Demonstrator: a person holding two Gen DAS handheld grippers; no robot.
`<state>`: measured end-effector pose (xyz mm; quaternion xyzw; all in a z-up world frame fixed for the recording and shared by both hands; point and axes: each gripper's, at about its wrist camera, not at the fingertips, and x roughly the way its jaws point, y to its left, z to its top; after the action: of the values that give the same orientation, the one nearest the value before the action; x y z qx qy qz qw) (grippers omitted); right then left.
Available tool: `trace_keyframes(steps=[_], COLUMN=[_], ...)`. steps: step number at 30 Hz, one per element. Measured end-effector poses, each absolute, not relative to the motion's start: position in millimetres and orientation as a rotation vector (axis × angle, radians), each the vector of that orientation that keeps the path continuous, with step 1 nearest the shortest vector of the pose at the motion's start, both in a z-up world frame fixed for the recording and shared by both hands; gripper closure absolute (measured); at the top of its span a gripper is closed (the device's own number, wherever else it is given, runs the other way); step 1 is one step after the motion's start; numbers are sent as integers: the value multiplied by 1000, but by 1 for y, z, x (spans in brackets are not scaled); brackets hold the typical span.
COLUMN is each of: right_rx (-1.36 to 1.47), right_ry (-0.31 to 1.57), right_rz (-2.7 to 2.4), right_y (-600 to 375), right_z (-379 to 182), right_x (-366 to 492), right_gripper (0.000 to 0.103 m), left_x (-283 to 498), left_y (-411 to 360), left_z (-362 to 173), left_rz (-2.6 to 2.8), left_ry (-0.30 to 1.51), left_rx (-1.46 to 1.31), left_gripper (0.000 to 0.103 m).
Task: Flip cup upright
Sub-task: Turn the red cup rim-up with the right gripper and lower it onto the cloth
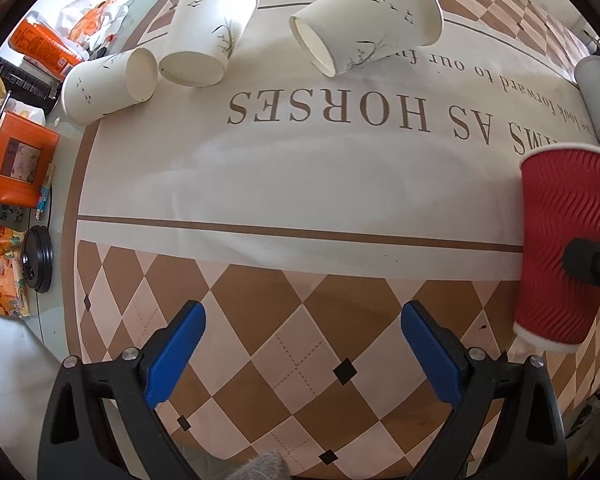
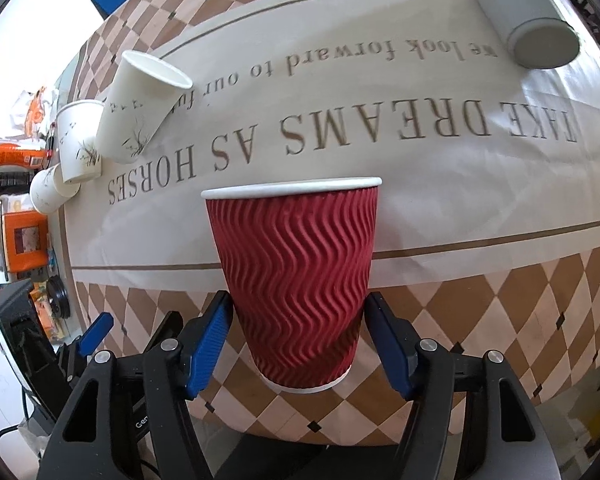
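A red ribbed paper cup stands upright with its white rim on top, between the blue pads of my right gripper, which is shut on its lower half. It also shows at the right edge of the left wrist view, with a black finger of the right gripper against it. My left gripper is open and empty, low over the checked front part of the tablecloth.
Three white paper cups lie tipped at the far left of the cloth. A grey cylinder lies at the far right. Orange boxes, packets and a black lid crowd the left table edge.
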<state>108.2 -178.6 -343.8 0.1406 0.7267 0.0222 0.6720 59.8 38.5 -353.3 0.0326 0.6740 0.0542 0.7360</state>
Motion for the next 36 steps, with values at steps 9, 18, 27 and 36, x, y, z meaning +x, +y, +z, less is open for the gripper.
trace_keyframes(steps=[9, 18, 27, 36], right_rx=[297, 213, 161, 90], right_ry=[1468, 1225, 1018, 951], right_rz=[-33, -81, -74, -37], right_y=[-209, -213, -195, -181], right_z=[-326, -308, -315, -323], right_x=[112, 143, 160, 129], right_gripper=[34, 34, 34, 34], left_x=[81, 119, 135, 117], left_y=[23, 17, 9, 8], left_z=[-353, -349, -357, -366], left_rz=[121, 128, 140, 158], left_ry=[1490, 1447, 1441, 1447], left_rx=[47, 38, 53, 68], left_gripper=[3, 3, 3, 3])
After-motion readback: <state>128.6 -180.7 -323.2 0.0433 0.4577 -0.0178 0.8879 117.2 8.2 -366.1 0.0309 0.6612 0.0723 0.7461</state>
